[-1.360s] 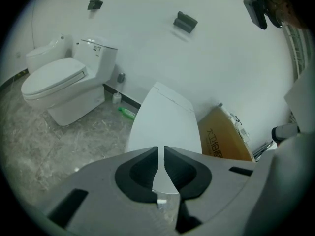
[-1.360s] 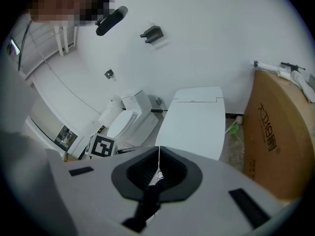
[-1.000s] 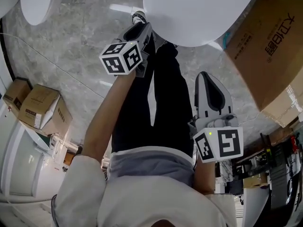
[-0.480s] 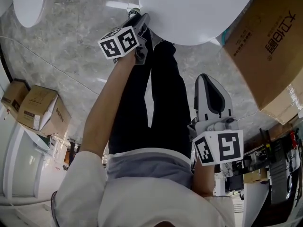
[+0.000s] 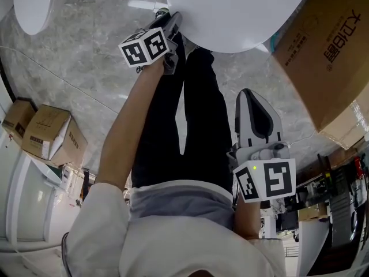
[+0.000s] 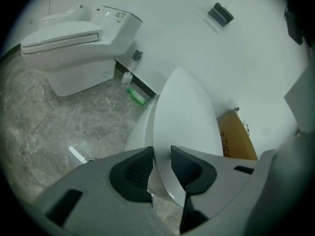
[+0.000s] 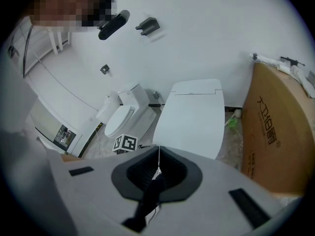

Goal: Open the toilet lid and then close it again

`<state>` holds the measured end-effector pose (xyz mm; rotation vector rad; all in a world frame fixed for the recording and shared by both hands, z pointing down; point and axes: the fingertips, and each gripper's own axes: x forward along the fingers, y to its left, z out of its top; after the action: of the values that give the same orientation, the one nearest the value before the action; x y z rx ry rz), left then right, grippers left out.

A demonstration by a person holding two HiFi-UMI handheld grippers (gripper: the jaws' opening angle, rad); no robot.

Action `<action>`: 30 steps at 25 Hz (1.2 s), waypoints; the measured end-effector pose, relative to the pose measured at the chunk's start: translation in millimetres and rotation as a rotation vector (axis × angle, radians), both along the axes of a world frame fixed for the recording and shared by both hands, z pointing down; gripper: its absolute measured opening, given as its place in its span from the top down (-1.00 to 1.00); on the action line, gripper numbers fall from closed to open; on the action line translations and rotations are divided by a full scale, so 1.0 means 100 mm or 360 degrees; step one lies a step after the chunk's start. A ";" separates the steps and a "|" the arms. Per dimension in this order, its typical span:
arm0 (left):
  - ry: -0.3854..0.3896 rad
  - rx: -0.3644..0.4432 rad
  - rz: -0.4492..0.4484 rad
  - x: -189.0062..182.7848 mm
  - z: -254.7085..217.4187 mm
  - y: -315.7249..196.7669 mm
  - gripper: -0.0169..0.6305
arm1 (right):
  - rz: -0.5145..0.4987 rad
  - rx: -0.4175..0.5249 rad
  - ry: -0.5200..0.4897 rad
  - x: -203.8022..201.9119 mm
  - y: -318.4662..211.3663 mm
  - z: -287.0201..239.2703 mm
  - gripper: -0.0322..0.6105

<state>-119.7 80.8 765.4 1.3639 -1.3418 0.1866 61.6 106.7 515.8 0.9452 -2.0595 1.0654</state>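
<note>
The toilet lid (image 5: 242, 10) is cut off by the upper edge of the head view, so its hinge end is not seen there. The tank (image 7: 196, 86) behind the lid is shown only in the right gripper view. The bowl under the lid is almost wholly hidden, and whether the lid lies fully down cannot be told.

The lid's front rim is gripped from both sides by the pads of the left gripper (image 6: 161, 150), whose jaws have just been closing. In the head view that gripper's tips are lost under the lid's rim. The right gripper (image 7: 158, 151) is held well short of the lid, its jaws pressed together with nothing between them.

Much of the marble floor (image 5: 86, 56) in front of the lid is blocked by the person's black trousers (image 5: 173, 126). A large cardboard box (image 5: 328, 45), cut off by the frame, is seen just right of the lid. A green bottle (image 6: 137, 96) lies by the wall behind the lid. A second toilet (image 6: 69, 38) stands well left of the lid, and smaller boxes (image 5: 49, 134) are stacked farther left.
</note>
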 end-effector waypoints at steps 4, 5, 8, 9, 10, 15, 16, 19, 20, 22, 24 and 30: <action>-0.0032 0.0013 0.0019 0.01 -0.01 0.01 0.62 | 0.0000 0.0008 0.0005 0.03 0.02 0.00 0.87; -0.0038 0.0011 0.0028 0.01 -0.01 0.01 0.62 | -0.0004 0.0013 0.0013 0.04 0.03 0.00 0.86; -0.0067 0.0006 0.0084 0.02 0.00 0.02 0.63 | -0.0018 0.0017 0.0028 0.04 0.06 0.01 0.87; -0.0074 0.0007 0.0098 0.01 -0.01 0.03 0.63 | -0.0023 0.0015 0.0028 0.03 0.08 0.01 0.87; -0.0082 0.0006 0.0105 0.00 -0.02 0.03 0.63 | -0.0030 0.0013 0.0028 0.02 0.10 0.01 0.87; -0.0086 -0.0016 0.0019 -0.02 -0.08 0.03 0.66 | -0.0056 0.0014 0.0024 0.00 0.11 -0.01 0.86; -0.0084 -0.0017 0.0008 -0.01 -0.08 0.03 0.66 | -0.0057 0.0015 0.0024 0.01 0.09 -0.01 0.86; -0.0079 -0.0020 0.0006 0.01 -0.09 0.01 0.67 | -0.0061 0.0018 0.0022 0.03 0.06 -0.01 0.86; -0.0073 -0.0021 0.0008 0.01 -0.10 0.02 0.68 | -0.0064 0.0019 0.0022 0.03 0.06 -0.02 0.87; -0.0057 -0.0010 0.0008 0.00 -0.15 0.02 0.69 | -0.0071 0.0019 0.0023 0.01 0.07 -0.02 0.87; -0.0045 0.0001 0.0015 0.00 -0.20 0.02 0.69 | -0.0079 0.0021 0.0020 -0.01 0.07 -0.04 0.86; -0.0037 0.0011 0.0024 0.00 -0.35 0.01 0.71 | -0.0095 0.0053 -0.0006 -0.09 -0.01 -0.16 0.86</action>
<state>-119.5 82.1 730.8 1.3818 -1.3532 0.2086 53.1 105.3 499.7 0.8930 -2.1016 1.0054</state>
